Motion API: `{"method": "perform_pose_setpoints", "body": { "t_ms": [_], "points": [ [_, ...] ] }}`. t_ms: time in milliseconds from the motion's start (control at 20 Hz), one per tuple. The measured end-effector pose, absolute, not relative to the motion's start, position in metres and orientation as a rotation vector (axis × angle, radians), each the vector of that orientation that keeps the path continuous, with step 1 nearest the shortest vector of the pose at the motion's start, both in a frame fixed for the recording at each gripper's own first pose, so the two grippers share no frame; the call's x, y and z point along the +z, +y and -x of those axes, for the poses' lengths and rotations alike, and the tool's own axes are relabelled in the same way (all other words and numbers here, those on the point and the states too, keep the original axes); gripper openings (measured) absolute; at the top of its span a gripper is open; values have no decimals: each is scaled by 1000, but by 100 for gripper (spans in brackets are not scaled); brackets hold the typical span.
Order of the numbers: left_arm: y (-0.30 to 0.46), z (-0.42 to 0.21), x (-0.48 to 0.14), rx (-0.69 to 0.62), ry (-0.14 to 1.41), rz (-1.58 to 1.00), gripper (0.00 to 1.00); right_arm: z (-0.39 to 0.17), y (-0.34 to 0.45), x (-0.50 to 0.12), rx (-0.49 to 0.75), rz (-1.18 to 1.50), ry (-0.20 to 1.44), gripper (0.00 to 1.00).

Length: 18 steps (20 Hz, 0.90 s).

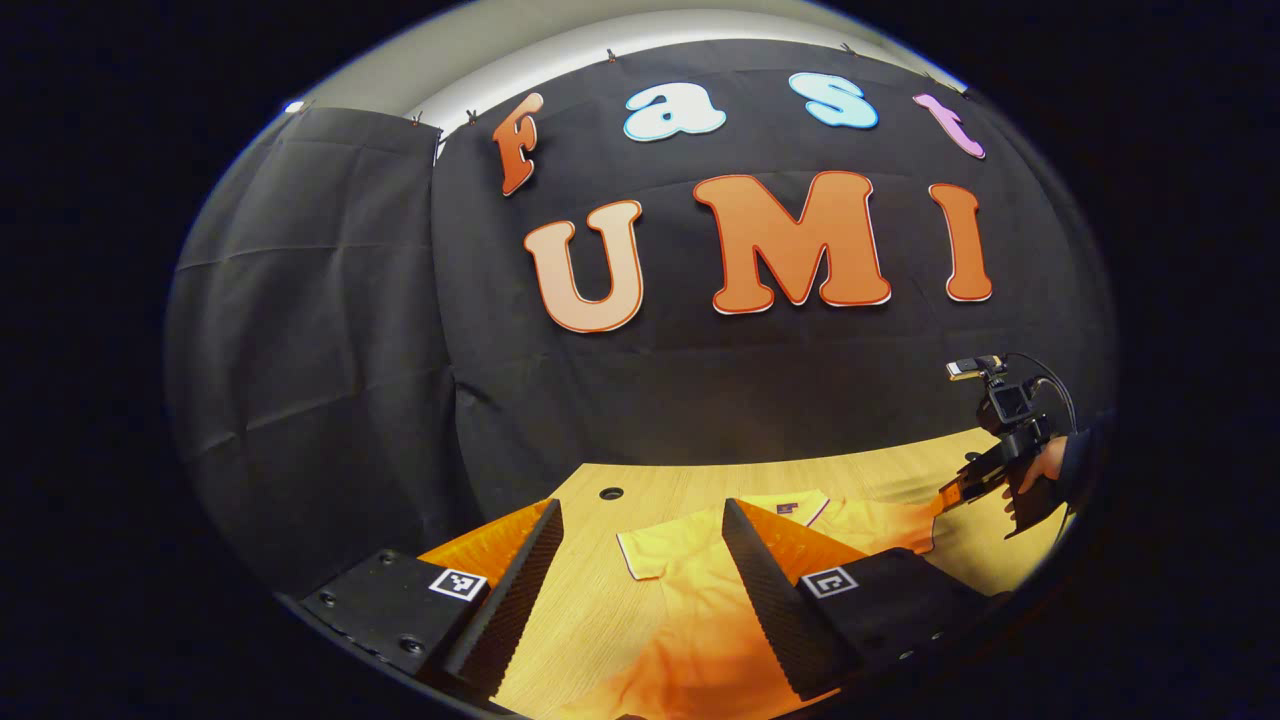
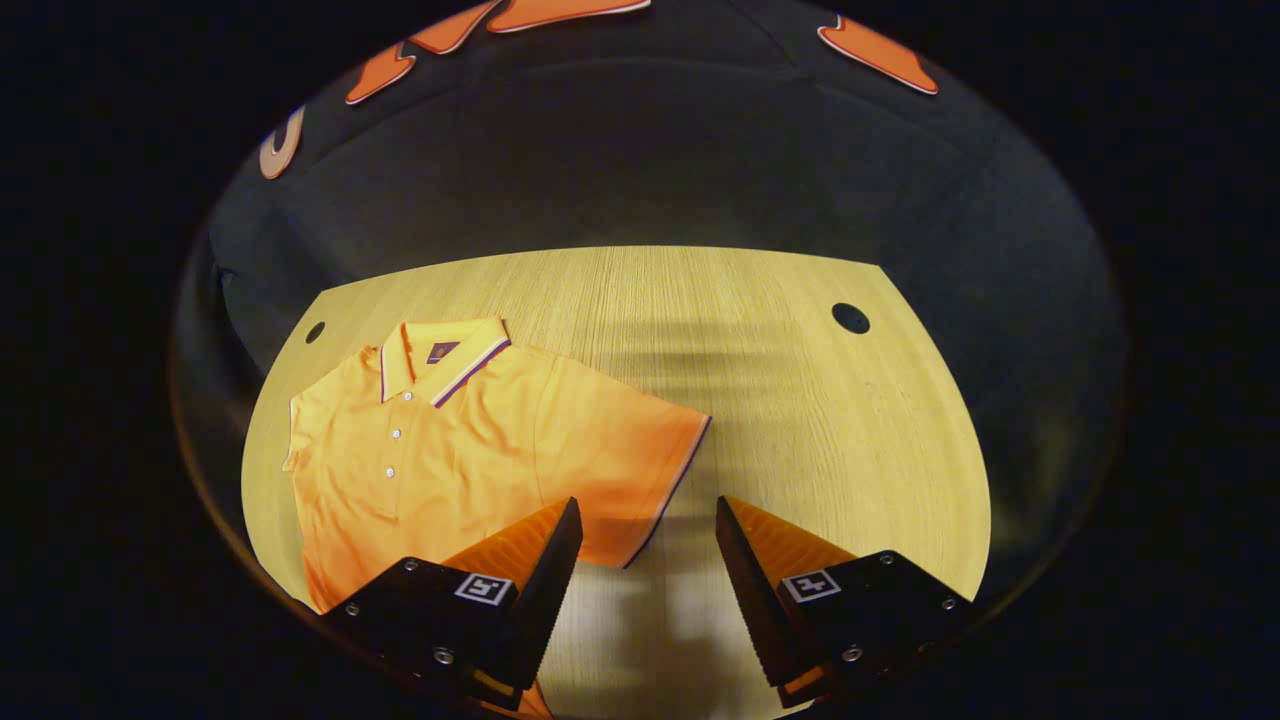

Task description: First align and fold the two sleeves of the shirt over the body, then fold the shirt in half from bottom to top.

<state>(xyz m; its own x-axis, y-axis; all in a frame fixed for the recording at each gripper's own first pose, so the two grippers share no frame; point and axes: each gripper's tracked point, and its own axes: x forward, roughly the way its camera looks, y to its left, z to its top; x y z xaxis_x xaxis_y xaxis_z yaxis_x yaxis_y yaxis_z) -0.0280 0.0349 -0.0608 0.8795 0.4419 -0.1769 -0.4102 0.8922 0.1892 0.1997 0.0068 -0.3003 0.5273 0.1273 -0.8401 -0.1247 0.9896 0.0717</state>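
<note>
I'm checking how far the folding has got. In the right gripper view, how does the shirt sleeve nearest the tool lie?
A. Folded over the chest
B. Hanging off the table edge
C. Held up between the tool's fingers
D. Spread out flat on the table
D: the sleeve lies spread on the table, ahead of the open right tool, which grips nothing.

The left gripper view sits low near the table [image 1: 640, 480], facing the booth wall, shirt [image 1: 690, 600] at 6 o'clock. The right gripper view looks down from higher, shirt [image 2: 450, 440] at 8 o'clock. Both share shirt and table.
</note>
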Motion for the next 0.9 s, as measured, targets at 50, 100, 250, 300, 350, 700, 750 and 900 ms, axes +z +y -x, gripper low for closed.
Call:
{"method": "perform_pose_setpoints", "body": {
  "t_ms": [50,100,250,300,350,700,750,900],
  "points": [
    [35,29,-62,451,222,-153,98,-203,6,-305,148,-11,1019,83],
    [34,30,-63,454,225,-154,98,-206,5,-309,142,-14,1036,83],
    [35,29,-66,459,248,-151,98,-217,3,-325,136,-9,1097,83],
    [36,29,-67,461,255,-151,98,-219,4,-333,132,-13,1124,83],
    [35,29,-69,461,262,-151,98,-224,4,-339,125,-20,1144,83],
    [34,27,-74,465,293,-162,99,-230,3,-378,97,-4,1257,71],
    [34,28,-75,467,299,-161,100,-229,5,-380,108,-4,1271,71],
    [30,34,-82,471,312,-158,100,-232,12,-383,110,2,1288,55]
  ]
}}
